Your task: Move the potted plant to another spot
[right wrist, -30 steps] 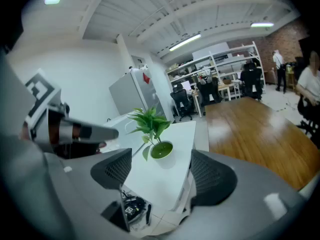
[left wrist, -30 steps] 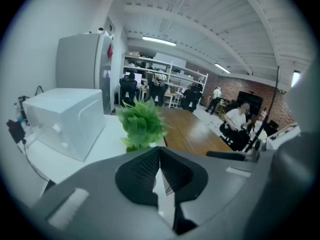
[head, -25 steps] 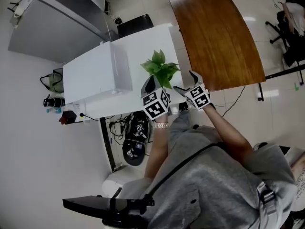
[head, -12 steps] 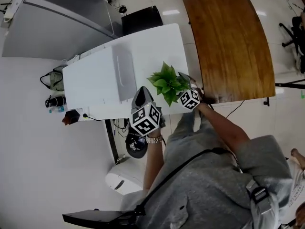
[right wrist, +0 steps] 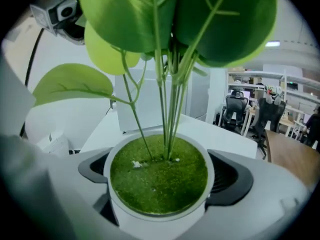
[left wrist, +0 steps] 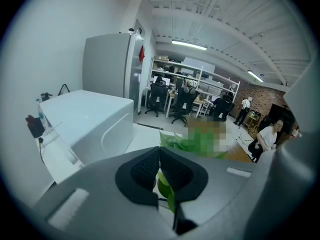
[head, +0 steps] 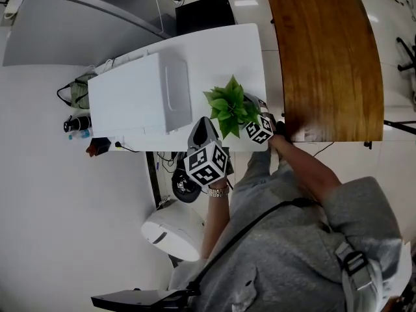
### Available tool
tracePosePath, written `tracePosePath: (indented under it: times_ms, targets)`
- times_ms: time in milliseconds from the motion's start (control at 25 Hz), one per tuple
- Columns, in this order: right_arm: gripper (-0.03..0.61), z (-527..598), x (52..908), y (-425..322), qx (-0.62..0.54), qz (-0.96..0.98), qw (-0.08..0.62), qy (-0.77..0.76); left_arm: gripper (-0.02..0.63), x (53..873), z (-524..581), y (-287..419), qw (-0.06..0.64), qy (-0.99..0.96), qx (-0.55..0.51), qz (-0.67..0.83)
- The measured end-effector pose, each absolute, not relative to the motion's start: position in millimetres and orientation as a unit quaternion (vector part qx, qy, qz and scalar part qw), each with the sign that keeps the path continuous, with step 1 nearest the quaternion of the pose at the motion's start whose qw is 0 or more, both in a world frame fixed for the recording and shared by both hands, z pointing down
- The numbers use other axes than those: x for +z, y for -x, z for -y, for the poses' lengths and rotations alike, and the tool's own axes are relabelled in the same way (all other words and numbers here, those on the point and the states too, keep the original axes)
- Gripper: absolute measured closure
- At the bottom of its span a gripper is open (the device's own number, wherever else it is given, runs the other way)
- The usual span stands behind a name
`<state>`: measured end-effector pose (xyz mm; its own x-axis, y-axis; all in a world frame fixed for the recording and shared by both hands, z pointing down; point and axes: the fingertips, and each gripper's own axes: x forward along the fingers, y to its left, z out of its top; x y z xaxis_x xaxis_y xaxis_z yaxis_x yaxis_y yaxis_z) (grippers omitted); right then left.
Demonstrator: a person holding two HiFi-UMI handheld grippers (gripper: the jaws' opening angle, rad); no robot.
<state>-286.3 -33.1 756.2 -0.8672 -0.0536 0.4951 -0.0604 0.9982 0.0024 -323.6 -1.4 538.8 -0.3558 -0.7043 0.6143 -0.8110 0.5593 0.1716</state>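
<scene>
The potted plant (head: 231,109) has broad green leaves and a white pot (right wrist: 157,204) filled with green moss. It stands near the front right corner of the white table (head: 221,47). My right gripper (right wrist: 159,171) has its jaws spread wide on either side of the pot, level with the rim, and I see no firm squeeze. From above, the right gripper (head: 258,119) sits half hidden under the leaves. My left gripper (left wrist: 159,170) is shut and empty, just left of the plant, with leaves showing beyond its pads. In the head view the left gripper (head: 203,134) hangs over the table's front edge.
A large white box-like appliance (head: 140,99) fills the left part of the table. A curved wooden table (head: 331,57) lies to the right. Cables, small devices and a white bin (head: 172,229) sit on the floor below the front edge.
The right gripper has come down from beside the plant and now brackets the pot with wider jaws. The left gripper has drifted a little closer to the plant.
</scene>
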Motion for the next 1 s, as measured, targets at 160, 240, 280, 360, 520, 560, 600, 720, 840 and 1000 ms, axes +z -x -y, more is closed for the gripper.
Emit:
tracePosePath:
  times_ms: [160, 240, 280, 360, 520, 560, 600, 720, 840, 1000]
  targets:
    - [0.011, 64, 745, 268, 0.025, 0.966, 0.244, -0.08, 0.598, 548, 13, 324, 0.332, -0.467, 0.087, 0.815]
    - [0.011, 85, 740, 248, 0.034, 0.963, 0.24, -0.116, 0.598, 552, 22, 319, 0.333, -0.476, 0.091, 0.809]
    - [0.012, 98, 738, 234, 0.038, 0.96, 0.239, -0.138, 0.598, 554, 28, 315, 0.333, -0.482, 0.094, 0.805]
    - [0.011, 134, 731, 196, 0.045, 0.949, 0.239, -0.2, 0.598, 558, 46, 303, 0.335, -0.502, 0.104, 0.791]
    - [0.011, 204, 743, 86, 0.071, 0.901, 0.265, -0.335, 0.598, 570, 101, 262, 0.342, -0.566, 0.123, 0.74]
    - [0.011, 217, 747, 58, 0.077, 0.889, 0.27, -0.363, 0.598, 573, 113, 249, 0.343, -0.581, 0.128, 0.727]
    - [0.011, 227, 749, 30, 0.083, 0.876, 0.272, -0.389, 0.598, 575, 124, 235, 0.344, -0.596, 0.133, 0.713]
    - [0.011, 246, 761, -42, 0.102, 0.84, 0.278, -0.455, 0.598, 581, 151, 193, 0.345, -0.639, 0.151, 0.671]
    - [0.011, 254, 768, -76, 0.114, 0.824, 0.271, -0.484, 0.598, 585, 166, 157, 0.342, -0.667, 0.17, 0.639]
    - [0.011, 252, 774, -96, 0.128, 0.823, 0.252, -0.492, 0.598, 586, 179, 112, 0.335, -0.696, 0.195, 0.605]
